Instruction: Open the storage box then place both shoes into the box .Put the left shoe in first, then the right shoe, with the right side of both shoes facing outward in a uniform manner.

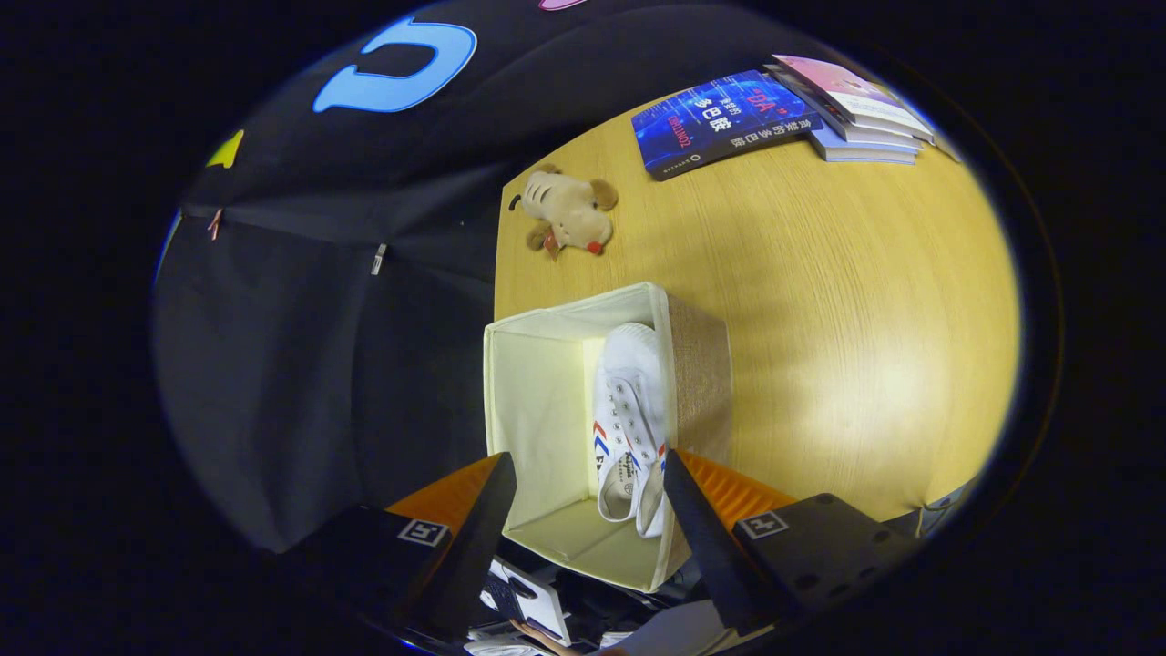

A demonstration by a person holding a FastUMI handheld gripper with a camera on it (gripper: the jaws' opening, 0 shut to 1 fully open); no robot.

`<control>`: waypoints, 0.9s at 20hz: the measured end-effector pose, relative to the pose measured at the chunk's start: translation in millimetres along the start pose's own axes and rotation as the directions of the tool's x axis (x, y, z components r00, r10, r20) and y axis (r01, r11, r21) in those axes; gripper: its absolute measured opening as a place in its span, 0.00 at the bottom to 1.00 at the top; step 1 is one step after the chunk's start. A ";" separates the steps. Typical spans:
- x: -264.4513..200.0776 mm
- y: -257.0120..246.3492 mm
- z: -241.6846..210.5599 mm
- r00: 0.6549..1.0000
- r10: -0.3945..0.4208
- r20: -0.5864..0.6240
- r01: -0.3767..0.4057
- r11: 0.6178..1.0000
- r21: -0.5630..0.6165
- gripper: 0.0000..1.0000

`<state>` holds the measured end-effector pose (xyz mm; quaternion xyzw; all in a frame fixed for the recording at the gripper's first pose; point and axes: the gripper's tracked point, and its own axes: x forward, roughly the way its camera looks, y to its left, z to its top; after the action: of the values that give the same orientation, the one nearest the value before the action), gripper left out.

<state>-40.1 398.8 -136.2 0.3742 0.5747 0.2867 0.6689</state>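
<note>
Bright overhead light falls on my wooden table point(820, 301), leaving a soft glare patch on its right side. The booth wall stays dim. Fisheye bending curves the far books point(729, 118) and table edges. My fingers point(474, 528), spread apart, sit near, dark and slightly soft.

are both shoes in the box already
No, the box holds just one white shoe against its right wall, and the gripper hangs above with open, empty jaws.
</note>
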 end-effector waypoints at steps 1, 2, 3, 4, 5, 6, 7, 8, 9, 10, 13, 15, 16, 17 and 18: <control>-2.0 4.0 0.2 1.000 0.019 0.007 -0.019 1.000 -0.006 0.99; -5.1 11.3 1.9 0.999 0.048 0.025 -0.048 0.999 -0.017 0.98; -9.9 17.0 8.2 0.995 0.073 0.066 -0.071 0.997 -0.032 0.98; -17.0 20.2 16.9 0.990 0.086 0.115 -0.080 0.995 -0.057 0.98; -24.8 21.6 26.7 0.981 0.092 0.169 -0.077 0.993 -0.092 0.98; -35.2 23.1 38.9 0.970 0.093 0.226 -0.063 0.989 -0.134 0.98; -43.5 23.2 50.2 0.954 0.093 0.284 -0.044 0.983 -0.176 0.99; -56.6 22.4 63.4 0.935 0.090 0.343 -0.017 0.977 -0.210 0.98; -72.2 20.1 77.9 0.912 0.084 0.402 0.015 0.971 -0.239 0.98; -87.7 16.5 91.8 0.883 0.074 0.463 0.056 0.964 -0.260 0.98; -137.4 -3.5 121.3 0.784 0.046 0.619 0.181 0.937 -0.298 0.98; -167.9 -20.2 138.4 0.725 0.018 0.689 0.264 0.916 -0.301 0.98; -183.8 -30.8 146.5 0.693 0.003 0.721 0.309 0.902 -0.301 0.98; -189.8 -38.8 159.3 0.665 -0.013 0.747 0.356 0.885 -0.302 0.98; -201.4 -49.4 167.1 0.634 -0.025 0.773 0.398 0.868 -0.298 0.99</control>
<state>86.7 178.9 -55.6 0.2236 0.2086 0.1470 0.9407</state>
